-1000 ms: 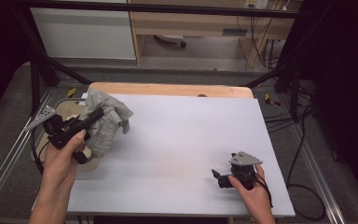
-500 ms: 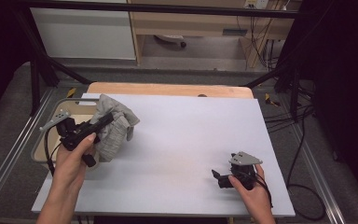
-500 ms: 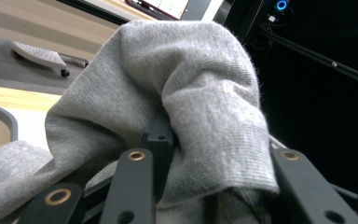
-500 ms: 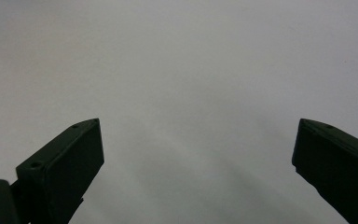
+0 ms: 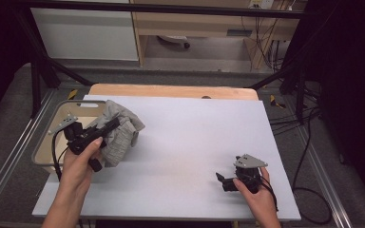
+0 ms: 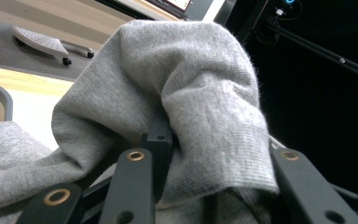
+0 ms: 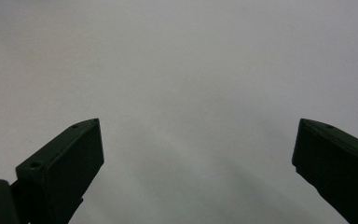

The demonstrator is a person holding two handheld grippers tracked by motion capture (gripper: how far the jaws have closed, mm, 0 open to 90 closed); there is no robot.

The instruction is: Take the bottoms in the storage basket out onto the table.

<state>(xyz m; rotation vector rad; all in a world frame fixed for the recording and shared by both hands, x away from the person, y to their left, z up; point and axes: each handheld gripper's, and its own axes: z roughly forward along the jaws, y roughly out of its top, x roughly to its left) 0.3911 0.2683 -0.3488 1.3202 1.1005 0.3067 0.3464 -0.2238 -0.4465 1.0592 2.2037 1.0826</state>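
A grey knitted garment [image 5: 120,129] hangs bunched over the left part of the white table, lifted beside a basket. My left gripper [image 5: 112,124] is shut on it, and in the left gripper view the grey fabric [image 6: 186,98] drapes over the jaws and hides their tips. At the table's right front, my right gripper [image 5: 220,179] rests low on the white surface, held by a hand. In the right gripper view its two black jaws stand wide apart, open, with bare white table [image 7: 191,84] between them.
A grey-rimmed basket [image 5: 44,141] with a pale wooden bottom sits at the table's left edge. A wooden board [image 5: 171,91] borders the far side. Black frame bars and cables [image 5: 309,142] run along the right.
My left gripper has carried the grey garment rightward and a little forward, out from over the basket toward the white table. The right gripper has stayed put.
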